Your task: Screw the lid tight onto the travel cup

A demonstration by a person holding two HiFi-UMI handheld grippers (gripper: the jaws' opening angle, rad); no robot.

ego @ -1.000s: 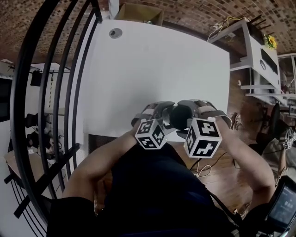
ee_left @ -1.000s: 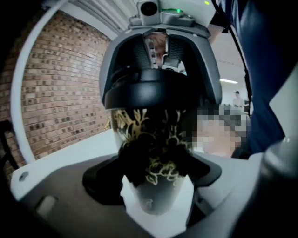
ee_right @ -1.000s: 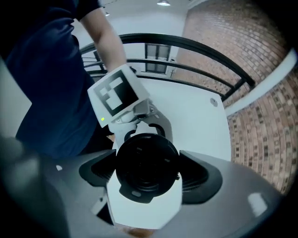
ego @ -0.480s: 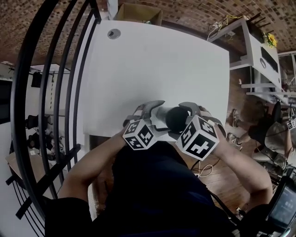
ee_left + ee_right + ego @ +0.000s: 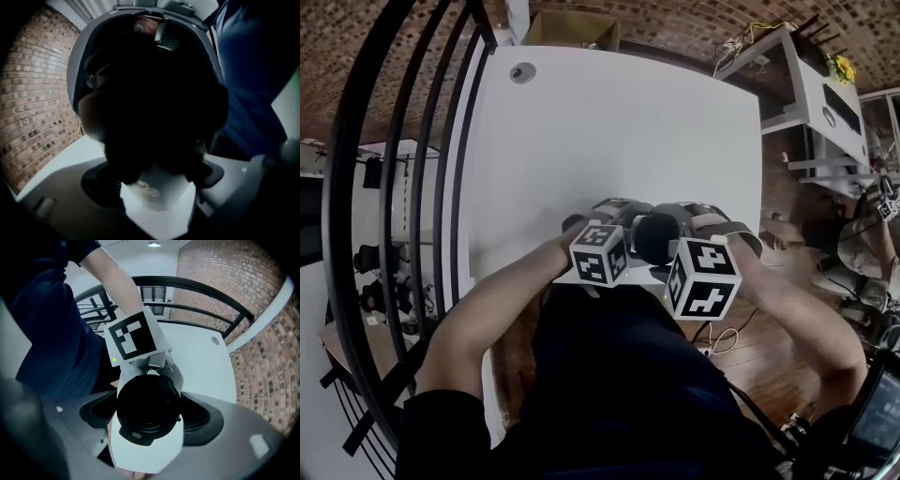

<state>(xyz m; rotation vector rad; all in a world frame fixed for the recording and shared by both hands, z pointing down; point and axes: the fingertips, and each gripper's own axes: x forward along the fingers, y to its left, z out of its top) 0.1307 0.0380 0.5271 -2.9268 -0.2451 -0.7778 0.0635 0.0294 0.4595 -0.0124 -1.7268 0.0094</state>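
The travel cup has a white body (image 5: 145, 451) and a black lid (image 5: 147, 408). It stands upright just past the white table's (image 5: 609, 141) near edge, between my two grippers. My right gripper (image 5: 147, 420) is shut on the white body, one pad on each side. My left gripper (image 5: 157, 180) faces it from the other side. Its jaws are closing round the lid (image 5: 154, 117), and the pads lie against the lid's lower rim. From above only the lid's top (image 5: 656, 236) shows, with the left gripper (image 5: 623, 225) and the right gripper (image 5: 686, 230) on either side of it.
A black curved railing (image 5: 441, 141) runs along the table's left side. A round grommet (image 5: 522, 72) sits in the table's far left corner, with a cardboard box (image 5: 572, 28) beyond it. A white shelf unit (image 5: 806, 84) stands at the right on the wooden floor.
The left gripper swung out to the left, away from the lid, then came back in against it. The right gripper and the cup shifted only slightly.
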